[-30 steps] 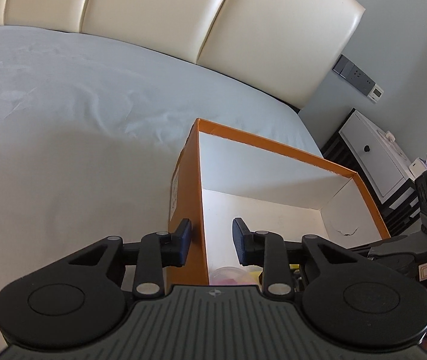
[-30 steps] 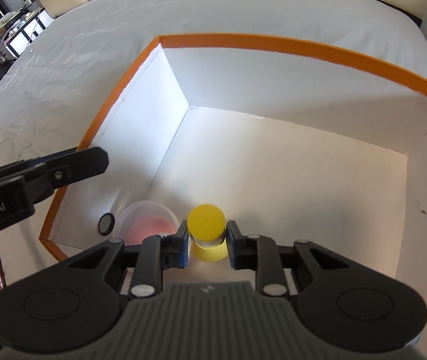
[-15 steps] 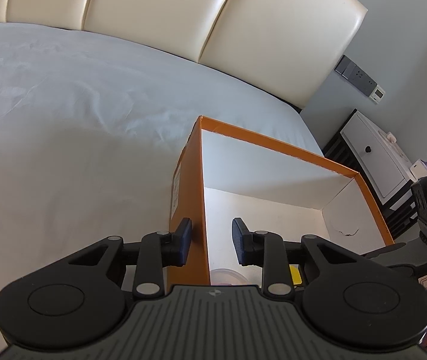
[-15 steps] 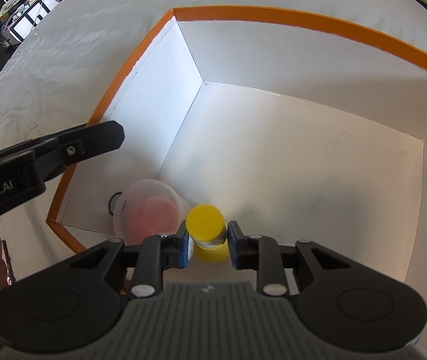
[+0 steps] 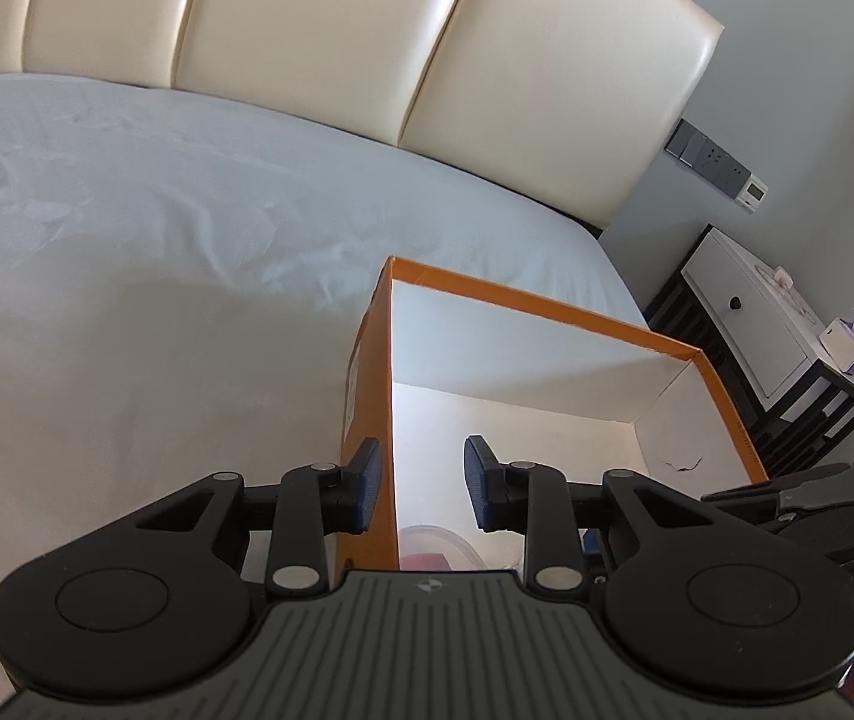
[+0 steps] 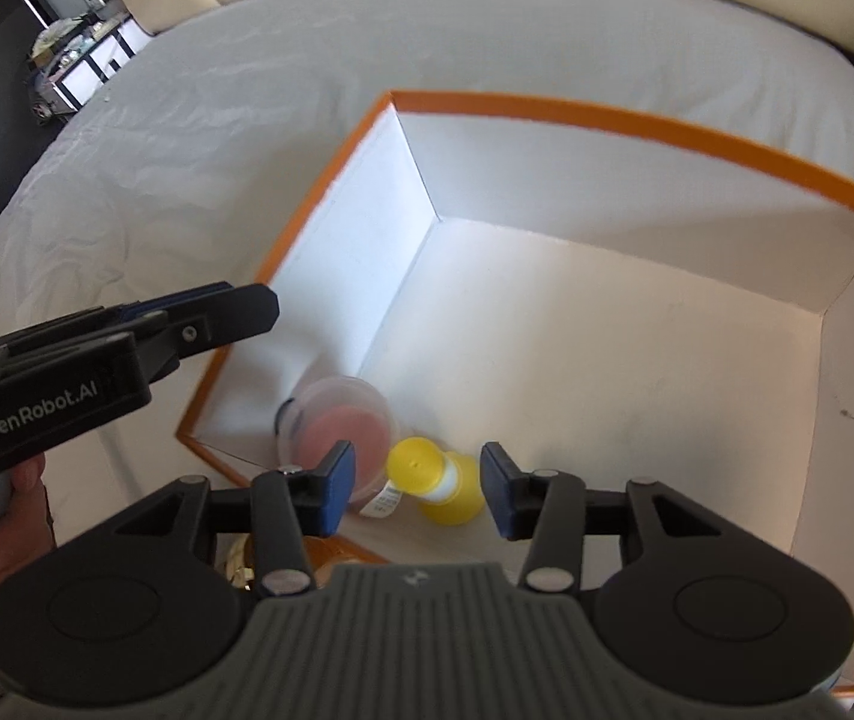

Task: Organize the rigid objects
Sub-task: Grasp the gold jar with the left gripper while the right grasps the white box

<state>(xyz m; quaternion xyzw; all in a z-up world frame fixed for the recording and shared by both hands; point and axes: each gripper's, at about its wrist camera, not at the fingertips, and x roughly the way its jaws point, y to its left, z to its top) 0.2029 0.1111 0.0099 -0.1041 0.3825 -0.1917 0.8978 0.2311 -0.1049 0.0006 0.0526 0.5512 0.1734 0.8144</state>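
An orange box [image 6: 637, 120] with white inner walls sits on the bed; it also shows in the left wrist view [image 5: 547, 300]. A yellow bottle [image 6: 436, 479] stands on the box floor in the near left corner, beside a clear tub with pink contents [image 6: 339, 420]; the tub [image 5: 436, 546] peeks out in the left wrist view. My right gripper [image 6: 417, 486] is open above the bottle, with the jaws apart and clear of it. My left gripper [image 5: 420, 483] is open and straddles the box's left wall [image 5: 366, 384]; it appears in the right wrist view [image 6: 228, 312] too.
The box rests on a white bedsheet [image 5: 126, 270] before a cream padded headboard [image 5: 427, 60]. A white nightstand [image 5: 757, 324] stands to the right of the bed. A dark shelf with clutter [image 6: 66, 54] stands at the far left in the right wrist view.
My right gripper opened and let go of the yellow bottle, which now stands on the box floor. The right gripper drew back and up. The left gripper stayed at the box wall.
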